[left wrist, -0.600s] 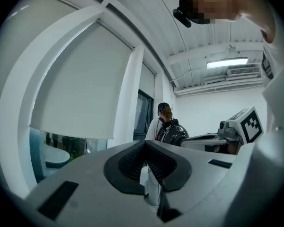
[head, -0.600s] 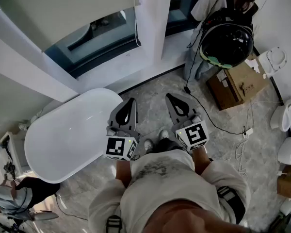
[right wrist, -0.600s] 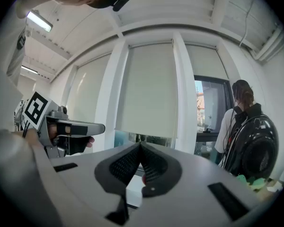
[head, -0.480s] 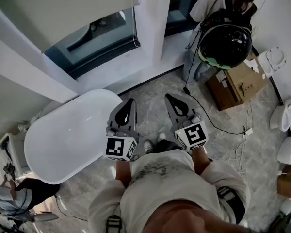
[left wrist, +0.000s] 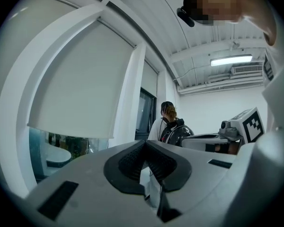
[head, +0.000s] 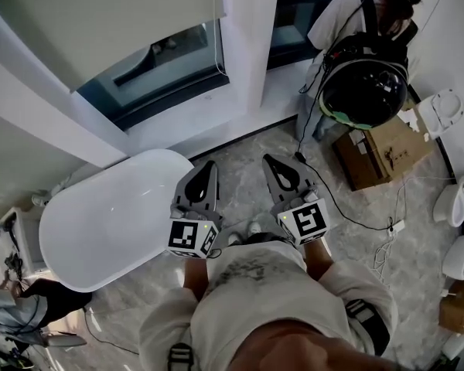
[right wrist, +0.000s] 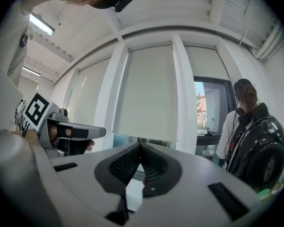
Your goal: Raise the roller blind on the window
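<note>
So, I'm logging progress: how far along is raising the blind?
Nothing looks done: the roller blind hangs low, only a strip of glass showing beneath. In hand: nothing; the left gripper and right gripper are shut, empty, short of it. Left: reach the cord and raise it.

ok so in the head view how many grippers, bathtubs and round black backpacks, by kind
grippers: 2 (left gripper, right gripper)
bathtub: 1
backpack: 1
total: 4
</note>
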{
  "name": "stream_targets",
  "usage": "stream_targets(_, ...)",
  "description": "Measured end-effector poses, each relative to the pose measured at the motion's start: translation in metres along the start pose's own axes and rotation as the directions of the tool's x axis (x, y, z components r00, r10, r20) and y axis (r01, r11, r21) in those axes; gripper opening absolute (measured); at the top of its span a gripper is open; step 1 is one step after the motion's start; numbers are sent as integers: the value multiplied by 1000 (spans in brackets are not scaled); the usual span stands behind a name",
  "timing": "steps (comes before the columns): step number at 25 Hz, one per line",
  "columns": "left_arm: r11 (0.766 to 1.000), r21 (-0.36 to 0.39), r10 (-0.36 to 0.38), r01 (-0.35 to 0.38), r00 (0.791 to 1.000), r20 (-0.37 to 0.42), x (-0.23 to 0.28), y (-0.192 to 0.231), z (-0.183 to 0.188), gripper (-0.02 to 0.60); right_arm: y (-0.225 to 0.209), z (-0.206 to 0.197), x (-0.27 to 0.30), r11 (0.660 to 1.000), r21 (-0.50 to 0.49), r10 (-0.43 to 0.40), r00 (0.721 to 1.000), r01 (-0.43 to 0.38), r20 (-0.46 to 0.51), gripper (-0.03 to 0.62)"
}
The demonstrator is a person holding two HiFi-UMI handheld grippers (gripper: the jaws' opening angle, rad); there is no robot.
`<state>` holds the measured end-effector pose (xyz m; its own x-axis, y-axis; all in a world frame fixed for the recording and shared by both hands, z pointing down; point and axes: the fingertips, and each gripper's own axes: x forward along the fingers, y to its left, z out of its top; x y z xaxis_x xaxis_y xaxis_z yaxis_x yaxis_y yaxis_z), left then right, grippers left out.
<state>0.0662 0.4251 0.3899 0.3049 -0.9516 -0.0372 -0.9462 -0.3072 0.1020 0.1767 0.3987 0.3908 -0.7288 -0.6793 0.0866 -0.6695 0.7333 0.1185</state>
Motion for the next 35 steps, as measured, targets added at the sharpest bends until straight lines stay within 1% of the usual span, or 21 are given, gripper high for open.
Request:
stream_targets(5, 1000, 17, 25, -25, 1000, 15, 17, -2, 7, 9, -23, -1, 10, 1000, -20, -14, 1000, 14, 3, 61)
stream_targets(14, 997, 50, 50, -51, 999, 10, 48, 8, 8, 9, -47, 1, 34, 1000, -11, 20, 1000, -20, 12, 61)
stream_targets(19, 998, 46, 43, -44, 999, 15, 69, 32, 4, 9, -55, -2, 65, 1000, -21, 17, 1000, -17, 5, 61)
stream_targets(27, 999, 41, 36, -36, 999, -3, 107, 81, 0, 9, -71, 1, 121, 1000, -20, -7, 1000, 7, 1, 61)
stream_targets(35, 999, 40, -1, 2, 1000, -15, 140, 123, 0, 9, -78, 2, 171, 999, -22, -34, 999, 34, -9, 61)
